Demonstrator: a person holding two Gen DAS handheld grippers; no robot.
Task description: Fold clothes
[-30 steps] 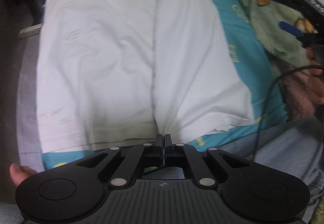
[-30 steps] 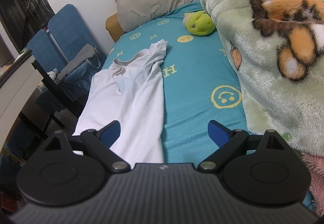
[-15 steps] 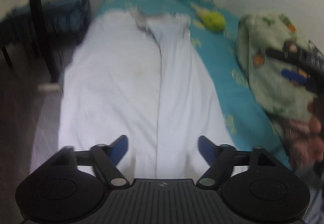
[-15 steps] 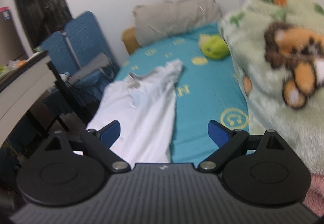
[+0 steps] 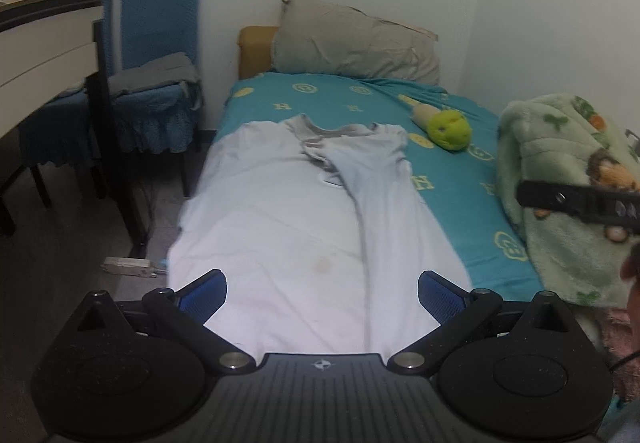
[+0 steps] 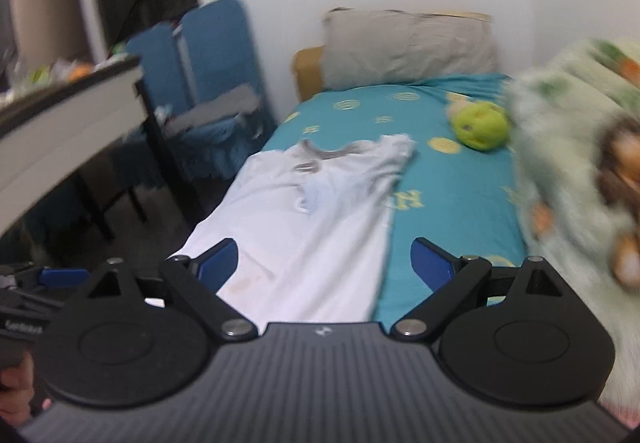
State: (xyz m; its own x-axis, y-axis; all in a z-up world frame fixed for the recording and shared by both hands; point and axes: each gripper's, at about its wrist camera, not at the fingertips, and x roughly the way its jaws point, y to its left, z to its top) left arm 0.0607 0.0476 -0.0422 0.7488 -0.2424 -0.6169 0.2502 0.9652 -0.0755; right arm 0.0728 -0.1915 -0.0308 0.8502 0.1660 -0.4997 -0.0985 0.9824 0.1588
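- The white shirt point(image 5: 296, 227) is laid lengthwise on the bed point(image 5: 460, 179), one side already folded inward along its length.
- The left gripper point(image 5: 322, 293) is seen opening, with nothing between its jaws; the right gripper point(image 6: 324, 261) is held wide apart and empty.
- Judged next: the unfolded side is to be gripped and folded inward.

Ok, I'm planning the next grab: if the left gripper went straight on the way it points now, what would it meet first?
Probably the white shirt spread on the bed: the left gripper, its jaws opening and nothing between them, points down onto its lower half. Depth is unclear.
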